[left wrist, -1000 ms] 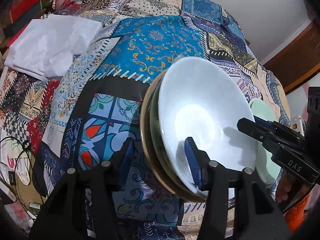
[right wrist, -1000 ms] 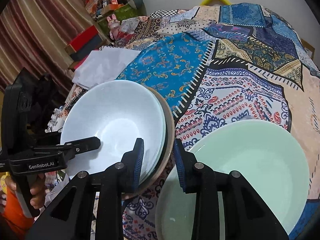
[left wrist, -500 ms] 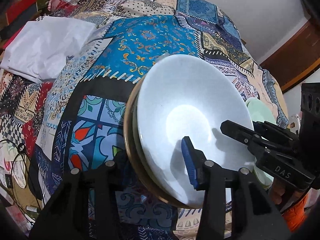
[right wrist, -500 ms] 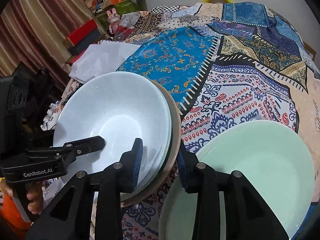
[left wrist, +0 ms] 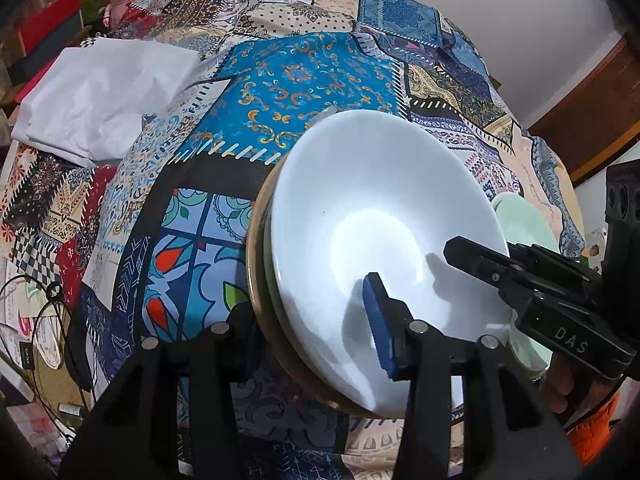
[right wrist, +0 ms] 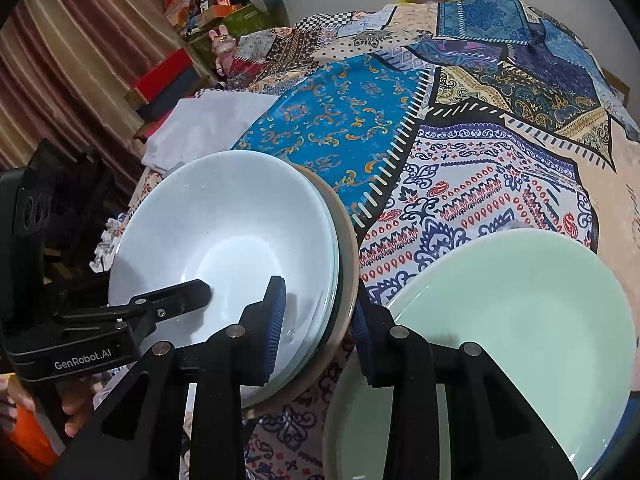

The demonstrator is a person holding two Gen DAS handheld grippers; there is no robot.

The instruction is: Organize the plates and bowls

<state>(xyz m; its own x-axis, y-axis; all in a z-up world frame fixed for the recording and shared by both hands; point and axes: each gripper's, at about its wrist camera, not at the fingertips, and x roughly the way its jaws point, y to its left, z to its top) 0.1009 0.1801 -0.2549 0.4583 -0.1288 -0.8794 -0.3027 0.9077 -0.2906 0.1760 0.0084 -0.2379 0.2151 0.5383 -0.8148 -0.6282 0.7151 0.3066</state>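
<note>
patchwork cloth (left wrist: 292, 80) in blues, reds and creams covers the surface under everything, maybe a bed or a tabletop, with a white folded sheet (left wrist: 100, 92) lying well to the far left of the stack of plates and bowls (left wrist: 372, 240) and clutter and a striped curtain (right wrist: 68, 52) beyond that. a second ago the left tool (left wrist: 312, 328) stood with both fingers in plain sight and the stack's near rim only partly between them; now the stack has slid deeper into it, so one blue pad lies inside the white top bowl (right wrist: 224, 240) and the other finger is tucked under the tan bottom plate's (right wrist: 348, 248) rim, out of sight, which reads as a clamp on the stack's left edge though the hidden side keeps it from being certain. the right tool (right wrist: 318, 320) has likewise closed in on the stack's opposite rim, one pad inside the white bowl and one outside the tan plate, both touching. the stack sits tilted, its near edge raised, so i judge that a two-sided lift is under way and the pile is about to be carried as one. just to the right of the stack lies the pale green plate (right wrist: 520, 320), its rim nearly touching the right tool's outer finger, so room there is tight and a sideways swing could knock it. beyond the stack and to its far left the cloth offers open ground for setting it down.
</note>
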